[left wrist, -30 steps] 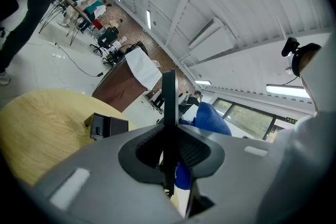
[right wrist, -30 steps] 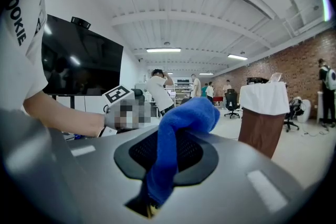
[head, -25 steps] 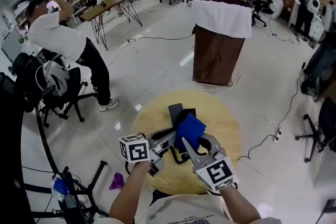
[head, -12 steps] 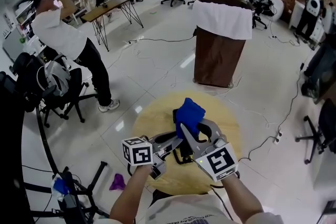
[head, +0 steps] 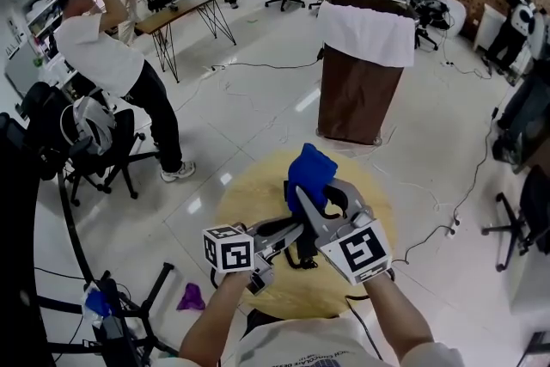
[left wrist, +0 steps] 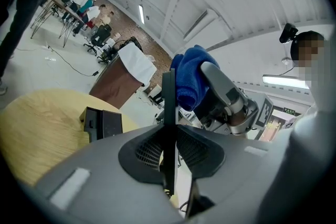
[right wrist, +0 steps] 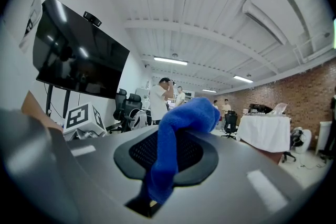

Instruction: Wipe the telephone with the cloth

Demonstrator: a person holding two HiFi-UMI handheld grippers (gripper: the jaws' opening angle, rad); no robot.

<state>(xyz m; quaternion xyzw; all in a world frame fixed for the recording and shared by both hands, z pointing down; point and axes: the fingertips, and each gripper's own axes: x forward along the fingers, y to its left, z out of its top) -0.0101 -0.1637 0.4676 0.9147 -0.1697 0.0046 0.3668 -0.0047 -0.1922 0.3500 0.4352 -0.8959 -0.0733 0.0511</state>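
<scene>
The right gripper [head: 314,195] is clamped shut on the blue cloth [head: 309,170] above the round worktop [head: 371,189]. The left gripper [head: 288,233] pinches the thin black telephone handset [left wrist: 168,128].

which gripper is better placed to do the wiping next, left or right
Right. The right gripper is shut on the blue cloth, held close beside the left gripper, whose jaws clamp a thin black telephone piece. The left is busy holding; the right can likely wipe straight away.
</scene>
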